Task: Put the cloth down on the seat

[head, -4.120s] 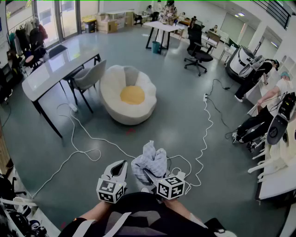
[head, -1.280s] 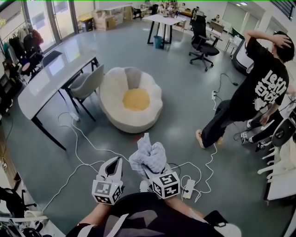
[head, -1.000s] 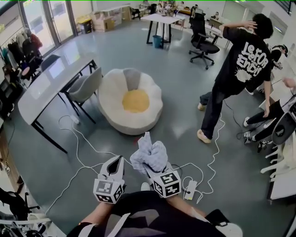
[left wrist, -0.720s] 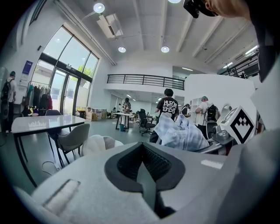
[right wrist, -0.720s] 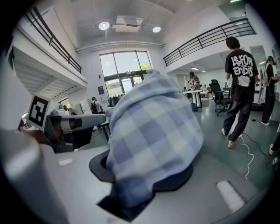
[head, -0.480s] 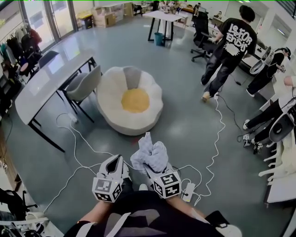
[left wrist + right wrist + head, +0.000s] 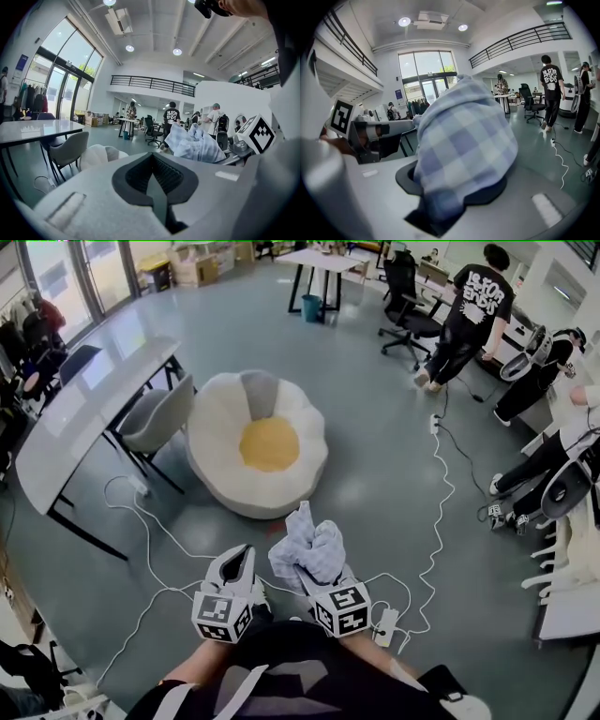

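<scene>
The right claw (image 7: 306,579) is clenched on a pale blue and white checked cloth (image 7: 307,549), held low in front of the person's body. In the right gripper view the bunched fabric fills the gap between the jaws and billows over them, hiding their tips. The cloth is gathered into a loose bundle that stands up out of the claw. Its long axis runs from the pinched end at the jaws up and away from the person. A pointed corner forms the far end and aims towards the white petal-shaped seat with a round yellow cushion (image 7: 212,427). The seat stands well apart from the cloth, across a stretch of grey floor (image 7: 375,474) where white cables (image 7: 150,531) trail. The left claw (image 7: 242,559) is just beside the right one, on the cloth's left and not touching it. Its jaws are closed together with nothing between them, and they point the same way. A grey chair (image 7: 155,418) stands close to the seat's left side.
</scene>
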Available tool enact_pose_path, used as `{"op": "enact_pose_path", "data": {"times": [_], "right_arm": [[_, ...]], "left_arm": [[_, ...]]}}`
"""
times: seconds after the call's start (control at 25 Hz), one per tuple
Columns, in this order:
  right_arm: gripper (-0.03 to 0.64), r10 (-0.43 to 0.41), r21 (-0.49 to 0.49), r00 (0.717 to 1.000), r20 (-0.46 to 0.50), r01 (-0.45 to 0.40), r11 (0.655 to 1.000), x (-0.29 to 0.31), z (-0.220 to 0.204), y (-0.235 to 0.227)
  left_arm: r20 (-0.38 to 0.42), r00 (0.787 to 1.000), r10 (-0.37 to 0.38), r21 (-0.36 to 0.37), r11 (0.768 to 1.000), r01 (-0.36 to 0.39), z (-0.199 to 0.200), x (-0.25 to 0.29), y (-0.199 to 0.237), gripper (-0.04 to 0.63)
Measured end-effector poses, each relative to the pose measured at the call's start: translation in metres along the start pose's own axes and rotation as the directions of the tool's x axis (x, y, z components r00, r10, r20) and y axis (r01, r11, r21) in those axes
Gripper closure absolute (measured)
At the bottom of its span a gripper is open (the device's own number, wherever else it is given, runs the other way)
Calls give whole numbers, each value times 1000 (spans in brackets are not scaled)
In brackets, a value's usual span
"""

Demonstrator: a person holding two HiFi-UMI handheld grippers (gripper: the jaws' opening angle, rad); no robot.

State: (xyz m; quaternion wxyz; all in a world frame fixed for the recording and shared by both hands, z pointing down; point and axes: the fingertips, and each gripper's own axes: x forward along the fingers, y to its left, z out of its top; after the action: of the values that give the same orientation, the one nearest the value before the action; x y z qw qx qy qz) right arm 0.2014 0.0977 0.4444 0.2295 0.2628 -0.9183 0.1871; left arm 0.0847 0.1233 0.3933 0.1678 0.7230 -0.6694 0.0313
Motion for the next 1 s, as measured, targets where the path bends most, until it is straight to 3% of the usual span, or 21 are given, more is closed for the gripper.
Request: {"op": "enact_pose_path", "data": {"times": [0.6,1.0], "right_arm": [[430,-64,2,998,-14,64,998,78,52,-6],[430,-87,-17,996,-20,87,996,127,72,11]], "left_arm": [[8,999,-35,-5,999,35,29,54,81,597],[32,999,-34,7,999,34,42,58,139,597]]}}
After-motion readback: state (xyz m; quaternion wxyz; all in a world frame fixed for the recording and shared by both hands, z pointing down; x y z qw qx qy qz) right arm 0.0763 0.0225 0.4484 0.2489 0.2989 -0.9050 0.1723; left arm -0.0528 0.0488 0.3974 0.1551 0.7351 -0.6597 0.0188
